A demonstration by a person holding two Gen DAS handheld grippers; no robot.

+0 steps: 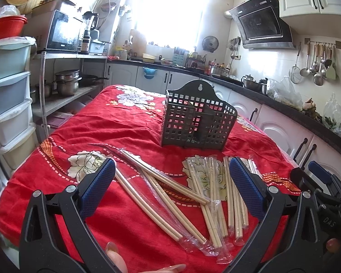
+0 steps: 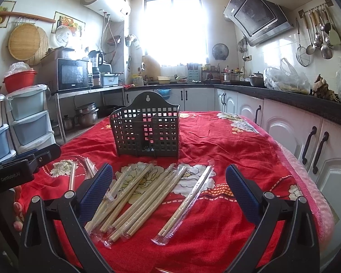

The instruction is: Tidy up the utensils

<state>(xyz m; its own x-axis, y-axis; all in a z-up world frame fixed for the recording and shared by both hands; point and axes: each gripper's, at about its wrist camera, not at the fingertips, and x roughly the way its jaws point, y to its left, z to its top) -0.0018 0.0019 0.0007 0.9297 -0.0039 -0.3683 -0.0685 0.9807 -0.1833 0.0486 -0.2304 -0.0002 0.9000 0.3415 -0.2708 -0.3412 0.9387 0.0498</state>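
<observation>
Left wrist view: the left gripper (image 1: 171, 175) hovers low over a table covered with a red floral cloth (image 1: 79, 136). Its jaws stand wide apart and hold nothing. Between and beneath the blue pads (image 1: 97, 188) lie wooden chopsticks (image 1: 161, 195), many in clear plastic sleeves, scattered in a loose fan across the cloth. Beyond them, near the middle of the table, a dark slotted utensil holder (image 1: 197, 122) stands upright with nothing visible inside. Part of the right gripper (image 1: 318, 182) shows at the right edge. Fingertips of a hand (image 1: 116, 259) appear at the bottom edge.

Right wrist view: the right gripper (image 2: 169, 179) also hangs above the red floral cloth (image 2: 238, 141), jaws wide and empty. A bundle of chopsticks (image 2: 136, 198) lies between the fingers (image 2: 241, 188), towards the left one, and a single wrapped pair (image 2: 186, 204) lies apart to its right. The utensil holder (image 2: 147, 129) stands upright further back, clear of the chopsticks. The left gripper (image 2: 22, 168) shows at the left edge; its jaws cannot be judged from here.
</observation>
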